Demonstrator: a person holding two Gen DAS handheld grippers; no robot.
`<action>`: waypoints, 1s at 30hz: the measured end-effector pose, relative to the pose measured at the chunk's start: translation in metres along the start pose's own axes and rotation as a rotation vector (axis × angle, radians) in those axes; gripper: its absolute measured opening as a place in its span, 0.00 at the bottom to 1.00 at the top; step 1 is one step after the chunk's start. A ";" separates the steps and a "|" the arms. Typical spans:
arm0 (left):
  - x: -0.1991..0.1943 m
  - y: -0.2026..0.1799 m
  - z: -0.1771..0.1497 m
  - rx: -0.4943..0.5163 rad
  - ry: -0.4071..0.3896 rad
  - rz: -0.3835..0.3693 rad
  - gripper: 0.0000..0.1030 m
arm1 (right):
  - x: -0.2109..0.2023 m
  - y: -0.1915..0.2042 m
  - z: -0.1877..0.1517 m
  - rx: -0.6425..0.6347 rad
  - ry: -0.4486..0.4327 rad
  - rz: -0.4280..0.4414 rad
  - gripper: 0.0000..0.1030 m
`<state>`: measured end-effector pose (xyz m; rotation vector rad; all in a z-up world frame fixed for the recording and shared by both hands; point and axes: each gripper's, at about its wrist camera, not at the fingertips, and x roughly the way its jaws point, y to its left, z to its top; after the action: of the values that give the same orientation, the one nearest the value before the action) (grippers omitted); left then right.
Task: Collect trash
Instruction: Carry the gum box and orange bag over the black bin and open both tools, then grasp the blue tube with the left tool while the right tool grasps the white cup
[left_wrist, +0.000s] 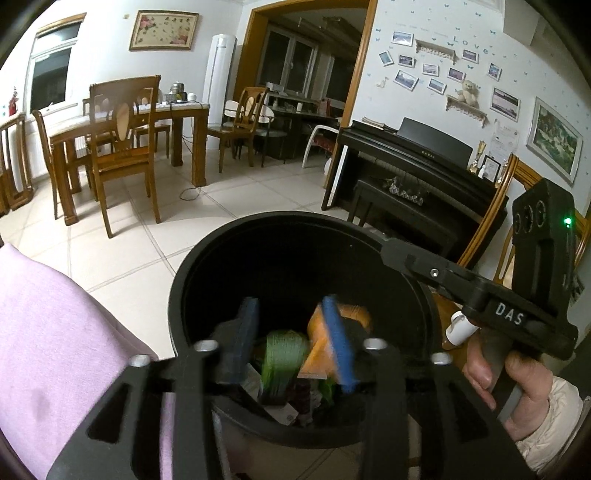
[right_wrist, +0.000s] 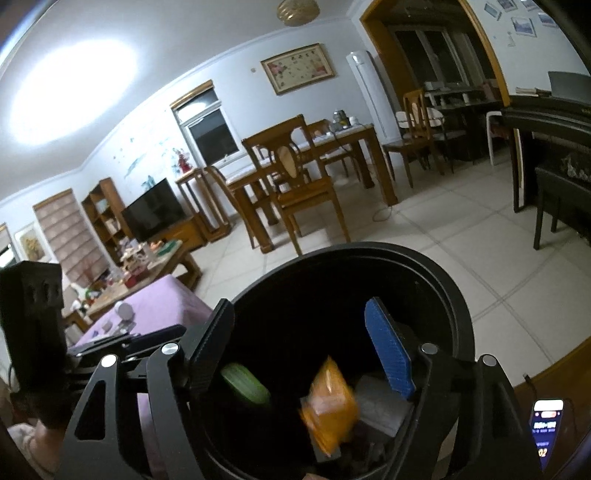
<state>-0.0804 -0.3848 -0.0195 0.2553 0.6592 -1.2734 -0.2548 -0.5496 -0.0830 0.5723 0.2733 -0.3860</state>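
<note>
**Two claws being held open over the black bin**

Both claws are being held above the mouth of a round black trash bin (left_wrist: 177, 295), which is standing on a pale tiled floor (left_wrist: 147, 236). No earlier picture is given, so only the present stance is told.

The left claw (left_wrist: 291, 343) is being kept moderately wide, its blue ribbed pads (left_wrist: 341, 347) standing apart with nothing pressed between them. An orange wrapper (left_wrist: 317, 350) and a green packet (left_wrist: 282, 354) are being seen through the gap, blurred, lying loose among crumpled pale scraps in the bin.

The right claw (right_wrist: 306, 350) is being kept wide as well, one finger showing a dark ribbed face and the other a blue textured pad (right_wrist: 388, 354). Nothing is being gripped by it. Below its gap the orange wrapper (right_wrist: 330, 402), glossy and crinkled, is being seen blurred beside a flat white packet (right_wrist: 376, 406), while a rounded green item (right_wrist: 245, 384) is lying to the left of it.

The bin's inner wall is being shown as smooth, matte and dark, with a thick rolled rim. A lilac cloth (left_wrist: 55, 332) is being seen just beside the bin. In the left view, the right tool's black handle is being grasped by a hand (left_wrist: 517, 387) in a pale sleeve.
</note>
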 end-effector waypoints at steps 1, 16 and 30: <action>-0.002 0.001 0.000 -0.003 -0.013 0.011 0.65 | 0.000 0.000 -0.001 0.000 0.000 0.000 0.71; -0.072 0.068 -0.009 -0.131 -0.118 0.153 0.83 | 0.016 0.039 0.000 -0.044 0.031 0.067 0.76; -0.197 0.291 -0.072 -0.505 -0.103 0.633 0.66 | 0.090 0.226 -0.001 -0.317 0.150 0.342 0.76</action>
<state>0.1423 -0.1034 -0.0124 -0.0258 0.7140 -0.4873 -0.0781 -0.3997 -0.0093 0.3265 0.3661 0.0332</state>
